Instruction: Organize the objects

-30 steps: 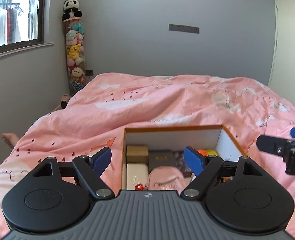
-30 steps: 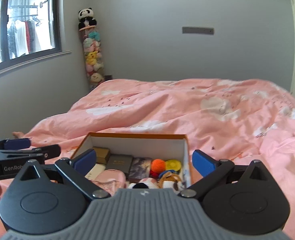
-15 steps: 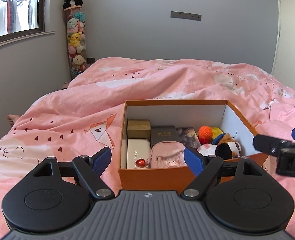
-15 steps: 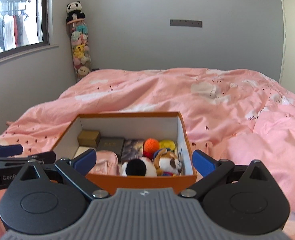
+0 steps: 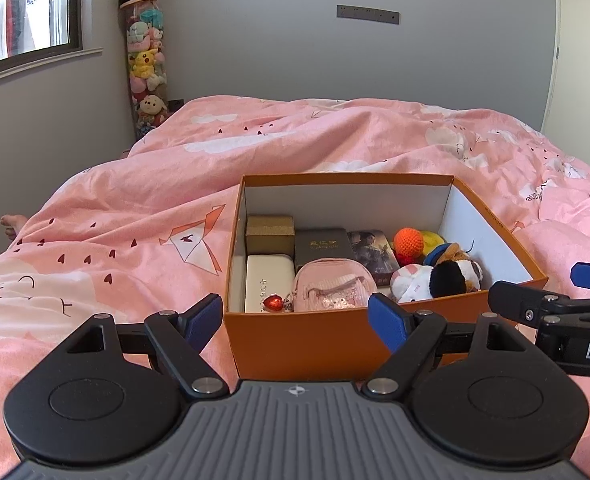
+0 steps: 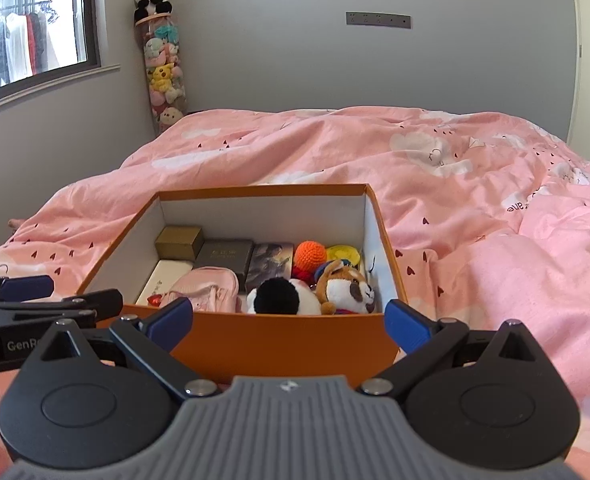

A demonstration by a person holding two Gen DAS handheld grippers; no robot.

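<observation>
One open orange cardboard box (image 5: 307,340) sits on the pink patterned duvet (image 5: 135,220), centre frame. Inside it lie one gold box (image 5: 270,234), one white case (image 5: 269,280), one dark book (image 5: 323,246), one pink pouch (image 5: 333,290), one picture card (image 5: 373,250), one orange crochet ball (image 5: 411,240) and two plush toys (image 6: 315,292). The left claw (image 5: 295,320) and right claw (image 6: 289,318) are both spread, empty, at the box's near wall.
</observation>
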